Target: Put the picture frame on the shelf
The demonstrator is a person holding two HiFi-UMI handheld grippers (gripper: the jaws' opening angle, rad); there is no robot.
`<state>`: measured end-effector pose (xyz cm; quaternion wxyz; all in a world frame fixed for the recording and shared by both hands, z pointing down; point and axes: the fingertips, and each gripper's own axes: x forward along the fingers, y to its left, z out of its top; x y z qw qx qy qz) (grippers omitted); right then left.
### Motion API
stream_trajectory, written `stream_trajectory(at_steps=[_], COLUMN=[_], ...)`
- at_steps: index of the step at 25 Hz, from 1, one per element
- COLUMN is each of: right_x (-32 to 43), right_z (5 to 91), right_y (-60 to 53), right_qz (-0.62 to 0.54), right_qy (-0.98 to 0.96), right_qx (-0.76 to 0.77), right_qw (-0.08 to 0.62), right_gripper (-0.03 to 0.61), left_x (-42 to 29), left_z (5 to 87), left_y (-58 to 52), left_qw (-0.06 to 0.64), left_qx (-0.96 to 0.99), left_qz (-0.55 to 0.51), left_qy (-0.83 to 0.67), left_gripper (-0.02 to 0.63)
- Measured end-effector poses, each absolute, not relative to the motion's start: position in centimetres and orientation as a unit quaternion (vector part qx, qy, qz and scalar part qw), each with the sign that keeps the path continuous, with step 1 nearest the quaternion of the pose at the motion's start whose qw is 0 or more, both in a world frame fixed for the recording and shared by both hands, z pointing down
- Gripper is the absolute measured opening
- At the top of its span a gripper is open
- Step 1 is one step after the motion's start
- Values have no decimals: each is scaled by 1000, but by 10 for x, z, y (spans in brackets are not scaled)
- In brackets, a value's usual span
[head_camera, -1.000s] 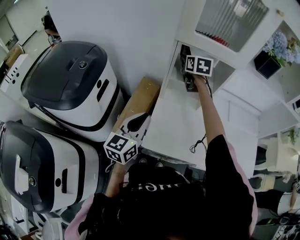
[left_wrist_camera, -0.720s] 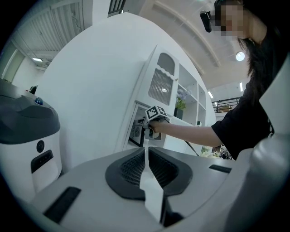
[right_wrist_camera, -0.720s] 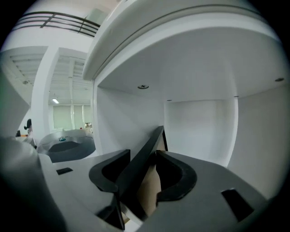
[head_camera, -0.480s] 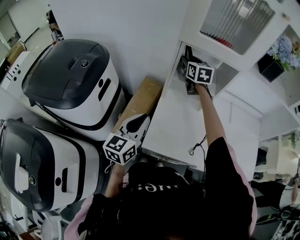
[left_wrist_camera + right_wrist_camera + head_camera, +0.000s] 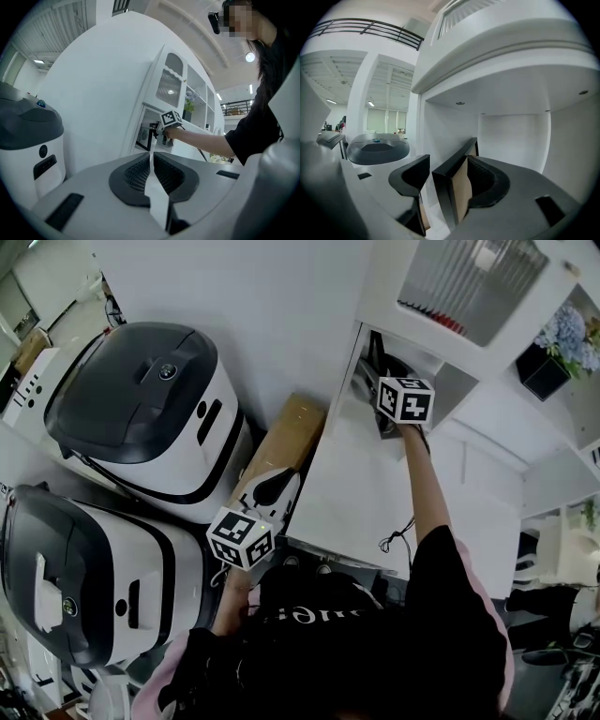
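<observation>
Fingers (image 5: 411, 177) of the right gripper (image 5: 449, 163) are spreading. The picture frame (image 5: 458, 188) stands on edge between them at the lower middle of the right gripper view. There is a clear gap on its left side, and the other finger sits just beside its brown backing. It is inside the open niche of the white shelf (image 5: 511, 136), though its foot is hidden behind the gripper body. The placing looks nearly done: the release is under way, and what seems left is drawing the gripper back out without tipping the frame.

At the lower middle of the head view, well apart from the shelf, the left gripper (image 5: 151, 157) has its fingers together on nothing.

Nothing on the frame can be read from this side. The only clear print is the black-and-white square markers on the gripper cube (image 5: 405, 399). Pale lettering on the person's black top (image 5: 300, 615) is too blurred to read. The white machines with dark lids (image 5: 141, 399) at the left show no readable brand
</observation>
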<state>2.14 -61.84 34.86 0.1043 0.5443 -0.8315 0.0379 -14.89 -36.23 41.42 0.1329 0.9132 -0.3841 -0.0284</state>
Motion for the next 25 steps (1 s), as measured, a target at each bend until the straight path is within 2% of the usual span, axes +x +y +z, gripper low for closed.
stream_trajectory(at_steps=[15,25], right_x=[25,19], right_z=[323,369], right_y=[-540,-469], right_qz=[58,121], right_qy=[-839,-828], right_qx=[541,547], right_qw=[18,-2], right_gripper=[242,242], left_x=[-151,-133], left_z=[419,429], left_y=[-364,-362], left_qw=[138,146], left_qx=[922,940], left_qz=[-23,-10], left_qy=[-362,-308], left_gripper=[20,20])
